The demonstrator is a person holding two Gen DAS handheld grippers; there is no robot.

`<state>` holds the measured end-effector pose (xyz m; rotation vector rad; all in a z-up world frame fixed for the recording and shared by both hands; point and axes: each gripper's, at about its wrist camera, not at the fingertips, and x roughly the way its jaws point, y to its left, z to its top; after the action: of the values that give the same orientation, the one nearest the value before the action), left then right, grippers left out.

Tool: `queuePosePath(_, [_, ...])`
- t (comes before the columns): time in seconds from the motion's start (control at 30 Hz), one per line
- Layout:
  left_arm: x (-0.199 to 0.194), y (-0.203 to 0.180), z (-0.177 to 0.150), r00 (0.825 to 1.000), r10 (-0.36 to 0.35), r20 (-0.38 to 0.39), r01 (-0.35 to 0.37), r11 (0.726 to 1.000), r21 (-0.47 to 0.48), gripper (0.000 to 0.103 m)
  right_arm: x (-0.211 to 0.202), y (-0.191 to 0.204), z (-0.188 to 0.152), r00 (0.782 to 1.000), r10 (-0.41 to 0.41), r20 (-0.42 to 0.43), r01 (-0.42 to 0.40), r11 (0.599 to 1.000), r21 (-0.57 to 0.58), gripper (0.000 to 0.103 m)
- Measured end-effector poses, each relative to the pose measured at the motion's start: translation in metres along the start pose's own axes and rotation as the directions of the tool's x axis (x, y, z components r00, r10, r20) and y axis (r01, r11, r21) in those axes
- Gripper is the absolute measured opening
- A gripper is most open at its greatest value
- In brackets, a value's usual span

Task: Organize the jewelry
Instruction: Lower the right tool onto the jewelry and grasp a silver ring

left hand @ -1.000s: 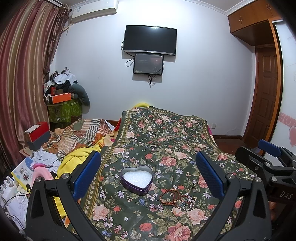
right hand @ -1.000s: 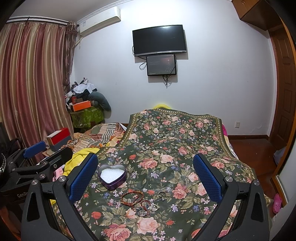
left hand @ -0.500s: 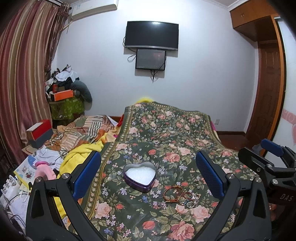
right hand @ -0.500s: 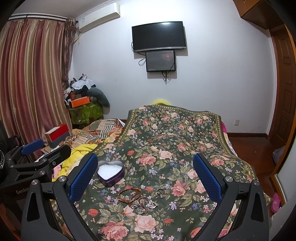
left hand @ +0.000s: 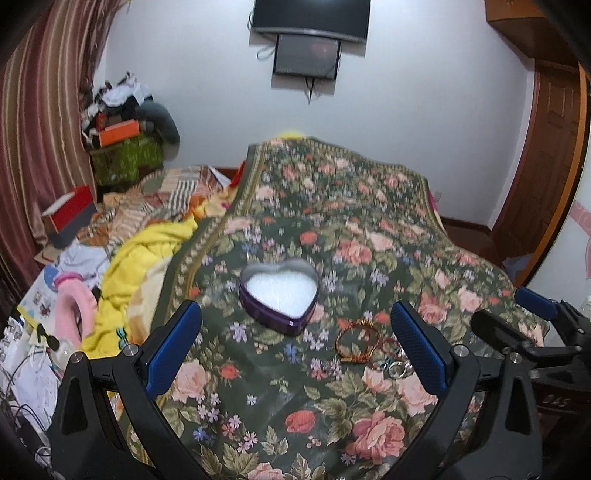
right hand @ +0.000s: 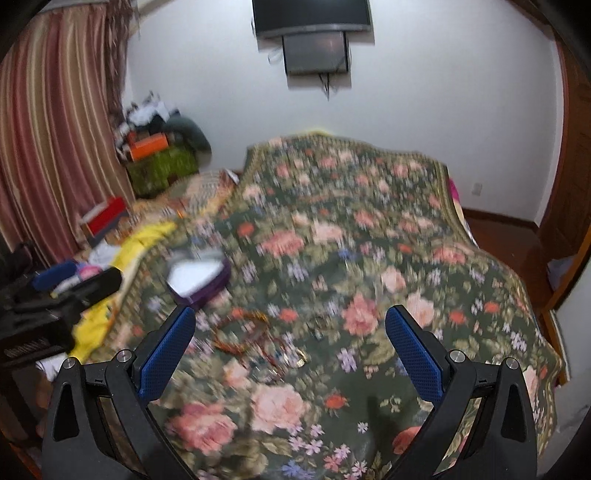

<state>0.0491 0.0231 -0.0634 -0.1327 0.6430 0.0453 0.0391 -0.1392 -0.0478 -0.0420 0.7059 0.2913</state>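
A: Okay, grippers first. What's the left gripper point(left hand: 295, 347) doing?

B: Spread wide, nothing between the blue pads point(left hand: 173, 347). It hangs above the floral bedspread point(left hand: 332, 206).

A: And the right gripper point(right hand: 290, 347)?

B: Also wide apart, nothing held. In the left wrist view its tip pokes in at 3 o'clock. The right wrist view is motion-blurred.

A: Where's the jewelry?

B: The heart-shaped tin point(left hand: 279, 295) sits on the bedspread dead centre in the left wrist view, open, purple wall, white lining inside. The beaded bracelet point(left hand: 357, 341) lies at 4 o'clock from the tin, near it but apart. A small pile of rings point(left hand: 397, 365) is just beside the bracelet at its 4 o'clock, partly hidden behind the left gripper's right finger.

A: Count the rings?

B: Cannot tell, too small and blurred.

A: Right wrist view?

B: Tin at 10 o'clock from centre, bracelet lying between the fingers, low and left.

A: Background?

B: Wall-mounted TV point(left hand: 310, 16) at 12 o'clock, striped curtain point(left hand: 40, 122) at 9 to 10 o'clock, yellow blanket point(left hand: 147, 251) at 9 o'clock beside the bedspread.
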Motion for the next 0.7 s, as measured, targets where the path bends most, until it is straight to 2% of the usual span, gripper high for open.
queuePosePath(0.13, [0.018, 0.005, -0.01, 0.998, -0.002, -0.07, 0.002, 1.0, -0.002, 0.103, 0.019, -0.005, -0.011, 0.997, -0.018, -0.076, 0.017, 1.0, -0.014, 0.102])
queuePosePath(0.4, [0.05, 0.011, -0.027, 0.982, -0.009, -0.186, 0.013, 1.0, 0.018, 0.103, 0.054, -0.017, -0.027, 0.974, 0.039, -0.223, -0.037, 0.999, 0.013, 0.101])
queuePosePath(0.57, [0.065, 0.01, -0.038, 0.969, -0.035, -0.245, 0.043, 0.999, 0.03, 0.103, 0.064, -0.018, -0.036, 0.965, 0.037, -0.26, -0.04, 0.999, -0.009, 0.101])
queuePosePath(0.6, [0.067, 0.009, -0.041, 0.966, -0.043, -0.255, 0.053, 0.998, 0.033, 0.102, 0.064, -0.018, -0.037, 0.964, 0.04, -0.263, -0.045, 0.999, -0.013, 0.099])
queuePosePath(0.67, [0.071, 0.008, -0.044, 0.96, -0.066, -0.274, 0.078, 0.996, 0.033, 0.098, 0.064, -0.016, -0.039, 0.964, 0.044, -0.262, -0.051, 0.998, -0.023, 0.087])
queuePosePath(0.7, [0.072, 0.007, -0.044, 0.957, -0.073, -0.281, 0.085, 0.996, 0.032, 0.097, 0.065, -0.016, -0.039, 0.963, 0.046, -0.267, -0.055, 0.998, -0.027, 0.085])
